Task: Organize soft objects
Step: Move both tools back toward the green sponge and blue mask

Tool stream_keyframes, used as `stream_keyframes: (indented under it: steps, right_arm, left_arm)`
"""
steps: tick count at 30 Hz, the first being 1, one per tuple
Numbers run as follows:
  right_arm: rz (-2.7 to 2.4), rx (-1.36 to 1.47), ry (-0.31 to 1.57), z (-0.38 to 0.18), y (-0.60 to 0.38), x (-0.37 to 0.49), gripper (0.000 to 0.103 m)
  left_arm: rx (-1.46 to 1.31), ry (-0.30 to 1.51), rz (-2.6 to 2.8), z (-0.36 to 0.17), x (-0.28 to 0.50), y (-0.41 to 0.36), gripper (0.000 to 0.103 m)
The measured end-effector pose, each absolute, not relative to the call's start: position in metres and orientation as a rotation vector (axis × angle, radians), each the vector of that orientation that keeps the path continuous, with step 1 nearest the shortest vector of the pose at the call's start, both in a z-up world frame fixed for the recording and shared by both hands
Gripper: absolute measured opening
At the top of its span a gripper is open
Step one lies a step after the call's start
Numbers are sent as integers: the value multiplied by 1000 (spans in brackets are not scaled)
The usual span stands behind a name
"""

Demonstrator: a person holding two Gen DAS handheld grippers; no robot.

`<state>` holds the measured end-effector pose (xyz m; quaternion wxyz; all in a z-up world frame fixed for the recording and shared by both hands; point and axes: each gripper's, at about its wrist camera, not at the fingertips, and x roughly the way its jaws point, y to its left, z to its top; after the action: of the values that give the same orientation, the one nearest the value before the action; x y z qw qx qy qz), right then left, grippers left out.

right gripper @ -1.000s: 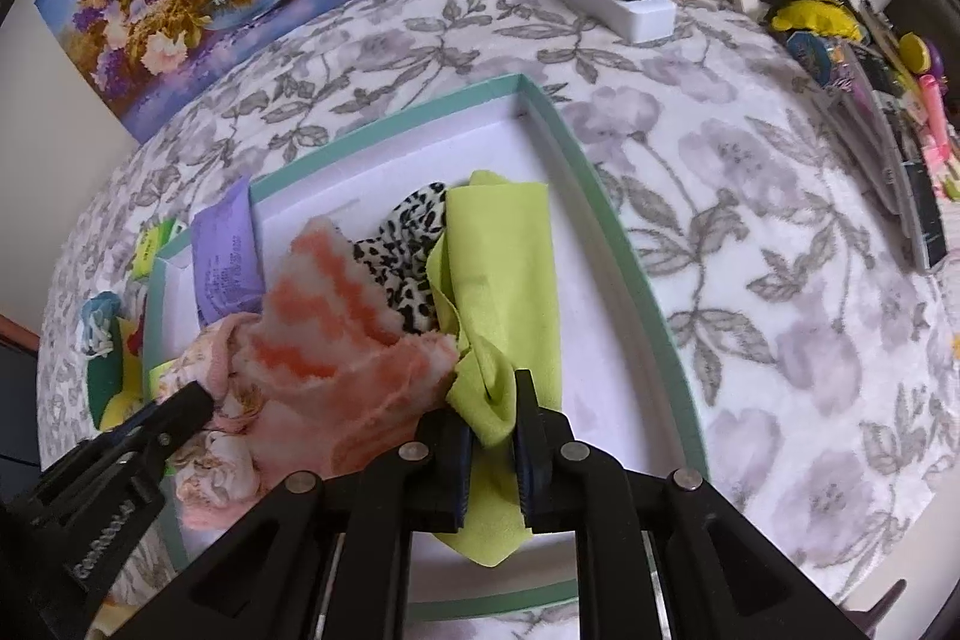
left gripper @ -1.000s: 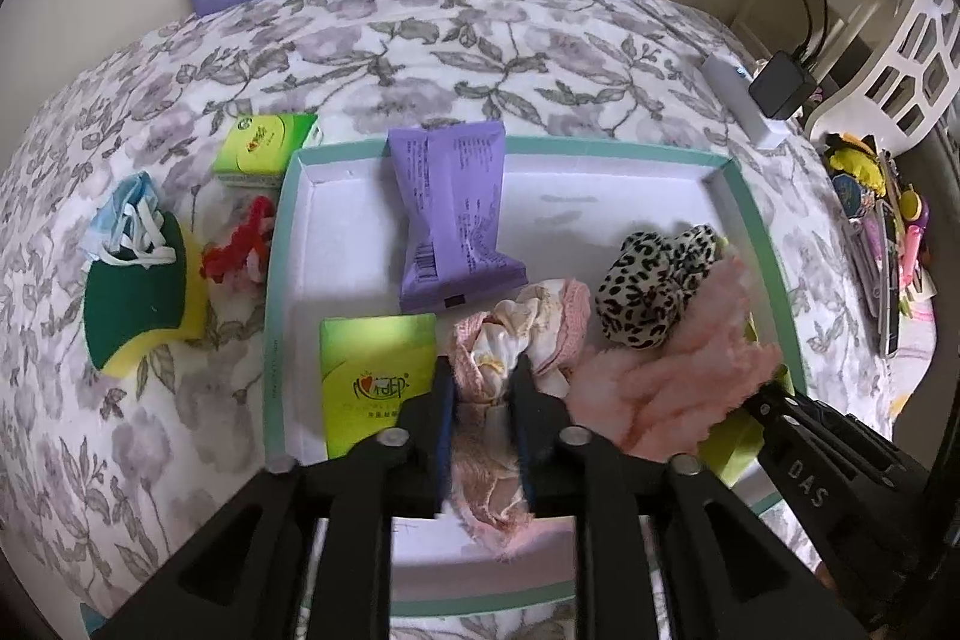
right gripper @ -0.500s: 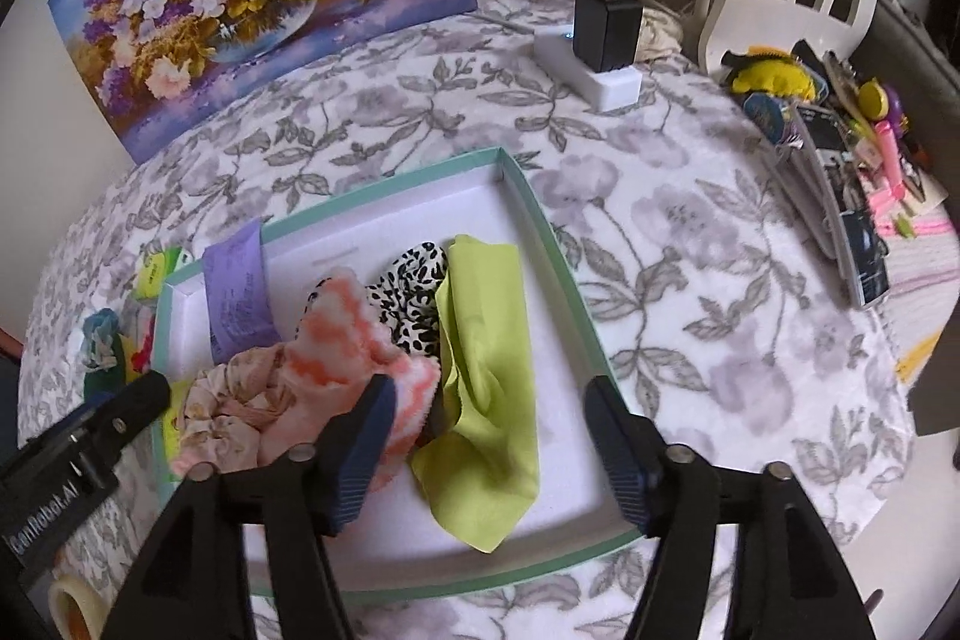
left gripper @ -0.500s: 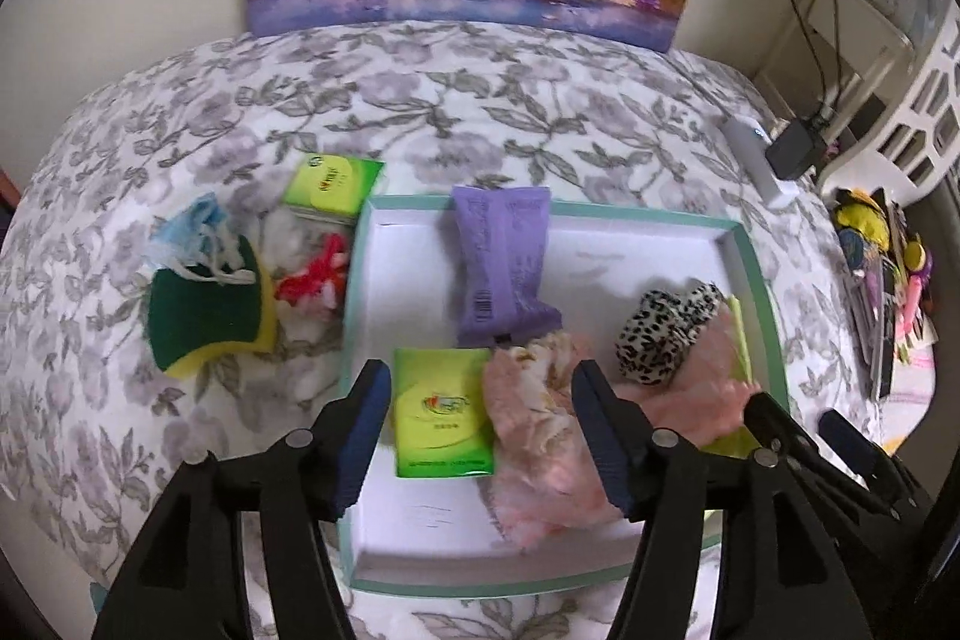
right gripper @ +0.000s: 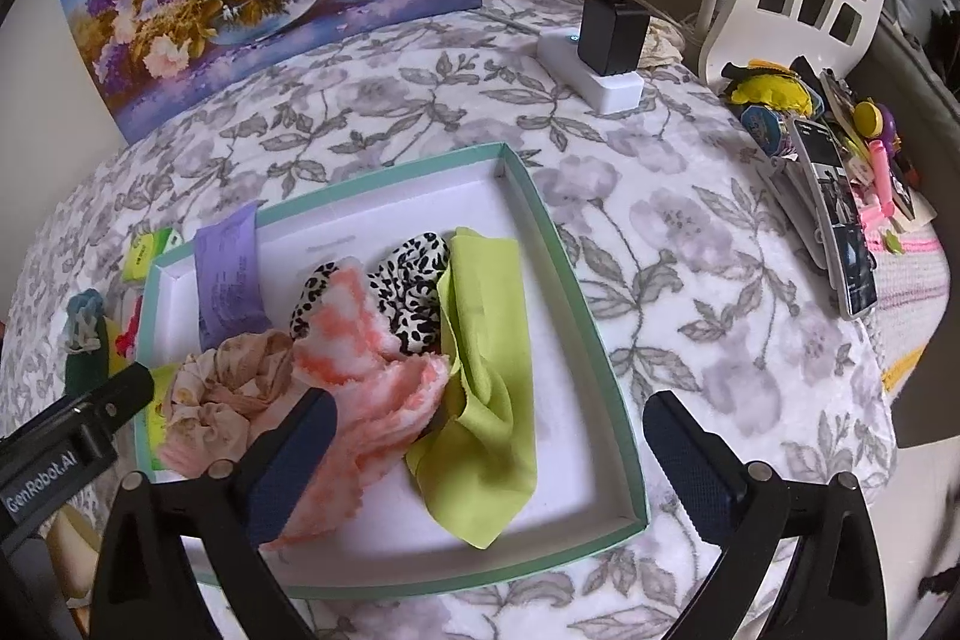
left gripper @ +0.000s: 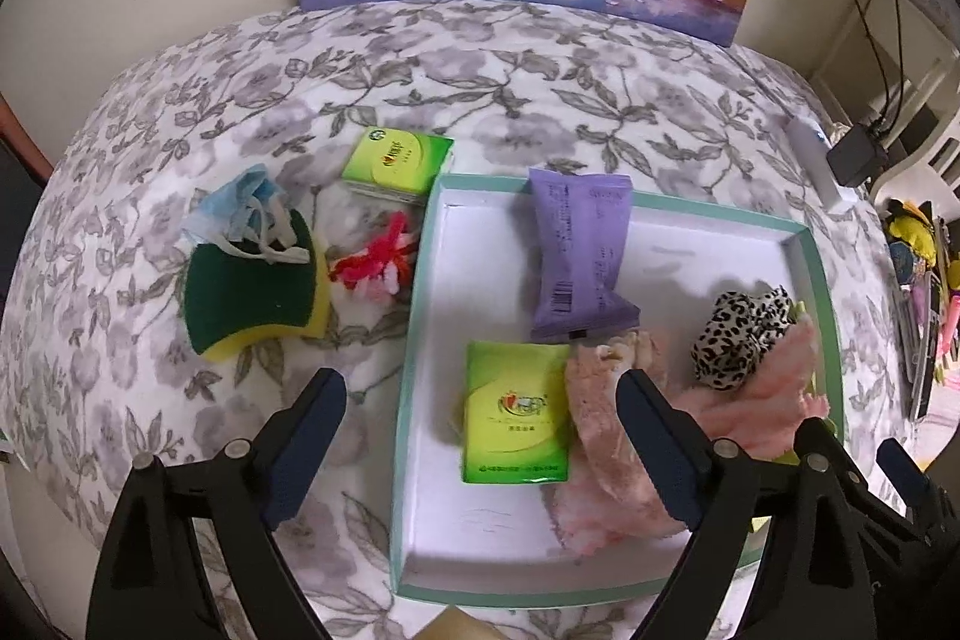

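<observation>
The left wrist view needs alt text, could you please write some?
Open, still-widening black tongs hover over a teal-rimmed white tray holding a green tissue pack, purple packet and pink floral scrunchie; a green-and-yellow sponge lies outside.

We see a shallow white tray (left gripper: 819,274) with a teal rim holding a purple packet (left gripper: 581,262), a green tissue pack (left gripper: 517,415), a peach scrunchie (right gripper: 231,394), a leopard scrunchie (right gripper: 414,289), a pink-and-white fuzzy cloth (right gripper: 372,376) and a crumpled lime cloth (right gripper: 489,370).

Black gripper arms, silver screws, navy-padded fingers (left gripper: 309,433); white "GenRobot.AI" lettering.
</observation>
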<state>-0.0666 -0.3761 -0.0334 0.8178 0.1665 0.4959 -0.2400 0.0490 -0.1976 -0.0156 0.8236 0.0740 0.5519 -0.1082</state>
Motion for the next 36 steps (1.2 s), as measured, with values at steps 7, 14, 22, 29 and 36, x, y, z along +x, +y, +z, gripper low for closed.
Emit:
stream_keyframes:
  steps: [7,14,22,29,36]
  right_arm:
    - [-505,364,1056,-34,-372,-65,103]
    - [-445,385,1007,-26,-359,-63,103]
    - [-399,378,935,-11,-341,-57,103]
    - [-362,390,902,0,-321,-44,103]
    - [-354,302,922,3,-280,-16,103]
  left_arm:
    - [143,1180,-206,-11,55,-186,92]
    - [130,1150,-169,5,64,-166,92]
    - [106,1108,-133,22,78,-133,92]
    - [55,1097,-66,27,100,-87,92]
    - [-56,1148,-26,13,122,-38,92]
